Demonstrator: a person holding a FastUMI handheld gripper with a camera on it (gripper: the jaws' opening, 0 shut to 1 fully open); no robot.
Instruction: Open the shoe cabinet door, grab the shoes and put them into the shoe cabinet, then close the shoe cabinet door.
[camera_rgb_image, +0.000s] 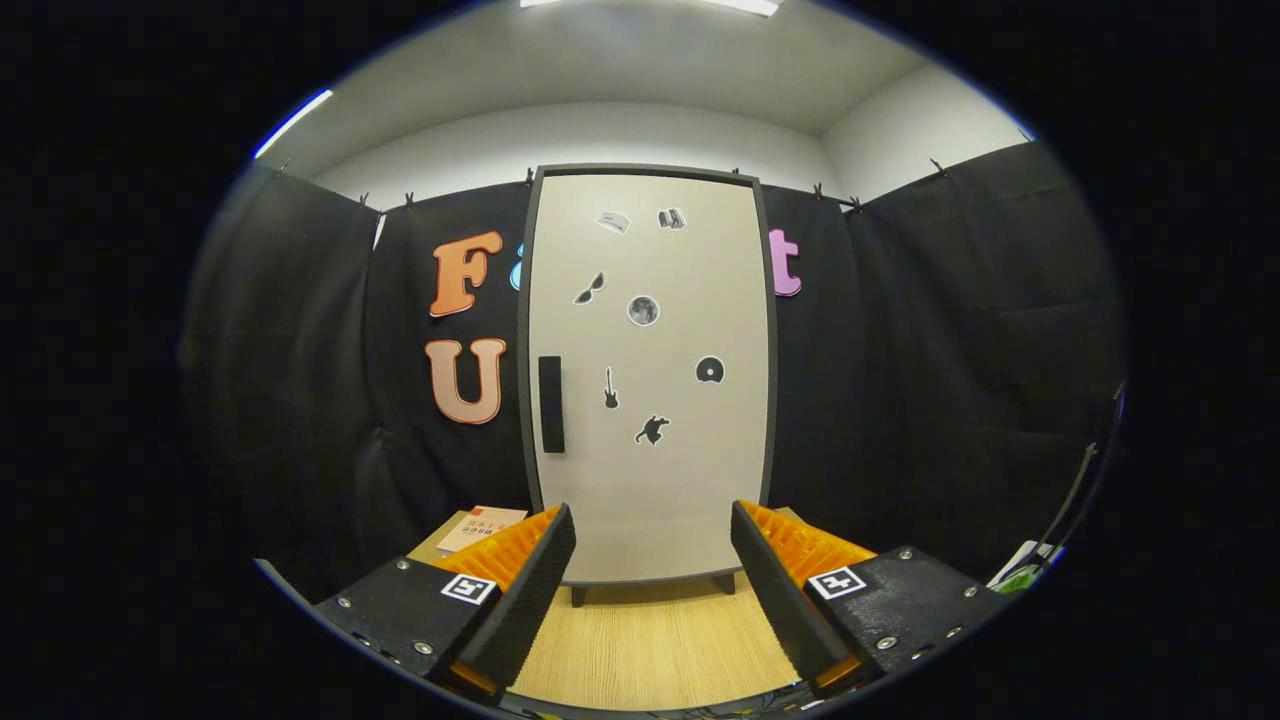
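Observation:
The shoe cabinet stands upright straight ahead on a wooden surface, on short dark legs. Its pale door is shut and carries several small black stickers. A black vertical handle sits near the door's left edge. My gripper is open, its two fingers spread wide and framing the cabinet's lower part from a short distance. Nothing lies between the fingers.
A pale booklet with an orange cover lies on the wooden surface left of the cabinet's base, behind the left finger. Black cloth walls close in on both sides and behind the cabinet. Some white and green items sit at the far right.

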